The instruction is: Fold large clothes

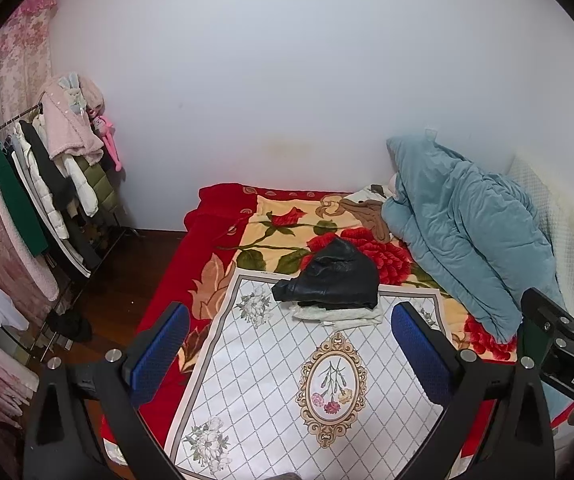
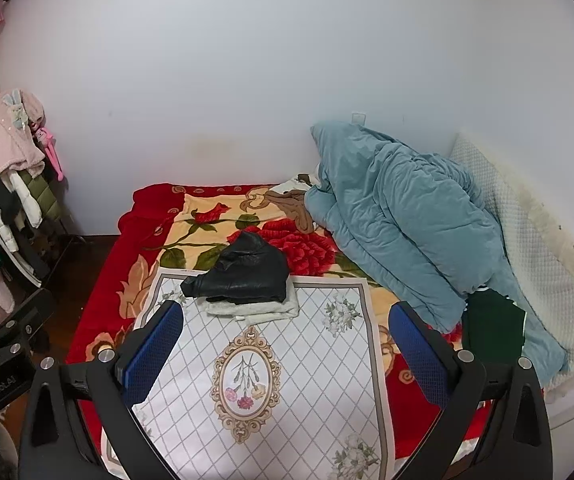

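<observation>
While both tools hang spread and empty above the bed, my left tool [image 1: 289,344] frames the white patterned cloth [image 1: 283,380], laid flat as a folding surface. Centre frame, the black jacket [image 2: 243,272] tops a cream garment [image 2: 255,310]. My right tool [image 2: 285,344] idles beside a dark green garment [image 2: 493,326], lower right.

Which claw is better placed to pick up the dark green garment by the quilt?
Right claw, probably: the dark green folded garment lies just off its right finger; both claws are open and empty.
</observation>
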`<state>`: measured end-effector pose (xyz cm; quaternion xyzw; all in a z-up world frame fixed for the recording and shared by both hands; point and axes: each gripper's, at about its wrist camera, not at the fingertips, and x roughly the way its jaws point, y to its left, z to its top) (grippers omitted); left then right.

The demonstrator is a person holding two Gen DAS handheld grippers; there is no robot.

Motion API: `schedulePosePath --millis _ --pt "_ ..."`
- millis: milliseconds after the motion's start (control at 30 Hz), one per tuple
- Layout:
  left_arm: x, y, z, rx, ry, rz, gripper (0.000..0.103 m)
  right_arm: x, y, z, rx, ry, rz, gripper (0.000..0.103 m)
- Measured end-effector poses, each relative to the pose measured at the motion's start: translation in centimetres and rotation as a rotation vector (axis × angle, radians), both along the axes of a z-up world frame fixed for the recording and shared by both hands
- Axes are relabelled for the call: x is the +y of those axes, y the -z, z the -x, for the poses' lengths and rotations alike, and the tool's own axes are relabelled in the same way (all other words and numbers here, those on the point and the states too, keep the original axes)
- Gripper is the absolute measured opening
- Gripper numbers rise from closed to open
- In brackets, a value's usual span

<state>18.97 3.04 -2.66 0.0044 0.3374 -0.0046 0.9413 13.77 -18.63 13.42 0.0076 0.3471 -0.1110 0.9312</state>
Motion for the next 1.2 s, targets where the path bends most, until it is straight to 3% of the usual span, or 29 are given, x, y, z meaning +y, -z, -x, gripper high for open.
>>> schedulePosePath --millis 1200 --pt "-0.6 -1.1 0.4 -0.015 -0.007 -0.006 0.103 -0.8 0.0 0.1 -0.010 -0.008 0.005 0.103"
